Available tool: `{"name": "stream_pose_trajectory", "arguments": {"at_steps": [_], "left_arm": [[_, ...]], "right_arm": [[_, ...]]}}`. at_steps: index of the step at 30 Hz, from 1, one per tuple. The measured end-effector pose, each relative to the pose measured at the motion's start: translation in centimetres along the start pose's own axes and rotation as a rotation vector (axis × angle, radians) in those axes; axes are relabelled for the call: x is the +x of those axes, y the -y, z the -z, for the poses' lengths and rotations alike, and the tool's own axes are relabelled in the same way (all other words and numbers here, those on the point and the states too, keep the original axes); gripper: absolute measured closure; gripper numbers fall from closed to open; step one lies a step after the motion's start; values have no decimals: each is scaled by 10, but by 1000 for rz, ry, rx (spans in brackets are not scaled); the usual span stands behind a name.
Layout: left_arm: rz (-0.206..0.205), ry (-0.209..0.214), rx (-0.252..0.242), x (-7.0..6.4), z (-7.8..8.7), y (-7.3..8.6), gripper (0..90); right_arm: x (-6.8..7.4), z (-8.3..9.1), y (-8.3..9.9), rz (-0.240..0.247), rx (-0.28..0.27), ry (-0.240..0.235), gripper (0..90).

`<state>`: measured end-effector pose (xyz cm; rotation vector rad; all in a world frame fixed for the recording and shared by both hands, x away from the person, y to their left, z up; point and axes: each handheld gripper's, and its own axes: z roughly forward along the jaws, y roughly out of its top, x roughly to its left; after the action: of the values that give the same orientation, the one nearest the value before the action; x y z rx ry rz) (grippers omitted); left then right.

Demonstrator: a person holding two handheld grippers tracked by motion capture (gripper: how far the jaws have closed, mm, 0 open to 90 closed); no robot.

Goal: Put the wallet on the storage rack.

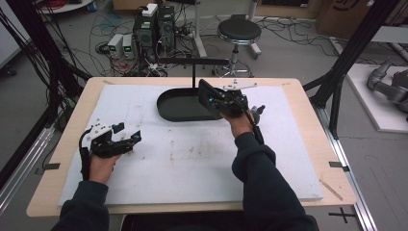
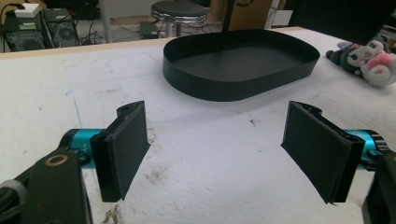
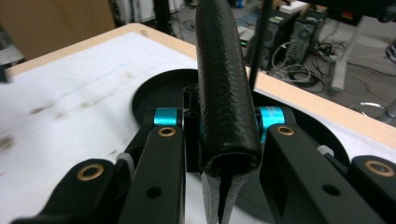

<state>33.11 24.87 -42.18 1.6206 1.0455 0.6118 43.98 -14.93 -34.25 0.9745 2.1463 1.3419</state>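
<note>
Holding one black leather case (image 1: 208, 96) above the single black tray (image 1: 178, 109) in the high view, the right tool (image 1: 211, 98) seems mid-placement; the left tool (image 1: 126, 138) idles on the counter (image 1: 192, 159). Left gripper view: its jaws stand spread and empty, tray ahead, one plush toy (image 2: 369, 58) beside it. Right gripper view: jaws pinch the case upright over the tray. Next, I judge: lower, then release.

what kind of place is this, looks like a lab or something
Most likely a robotics or data-collection lab: computer towers amid tangled floor cables, a black frame post around the table, and a grey robot arm alongside.
</note>
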Motion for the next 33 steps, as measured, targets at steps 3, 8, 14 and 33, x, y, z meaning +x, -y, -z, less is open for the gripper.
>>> {"name": "stream_pose_trajectory", "arguments": {"at_steps": [3, 8, 14, 33], "left_arm": [[3, -1, -1, 1, 0, 0, 221], [4, 3, -2, 2, 0, 0, 221], [4, 7, 2, 2, -2, 1, 221], [3, 15, 2, 1, -1, 1, 221]], "right_arm": [[-5, -20, -2, 14, 26, 43, 781], [-10, -45, 3, 59, 71, 134, 782], [-29, -60, 9, 45, 108, 232, 781], [-31, -100, 29, -32, 99, 253, 568]]}}
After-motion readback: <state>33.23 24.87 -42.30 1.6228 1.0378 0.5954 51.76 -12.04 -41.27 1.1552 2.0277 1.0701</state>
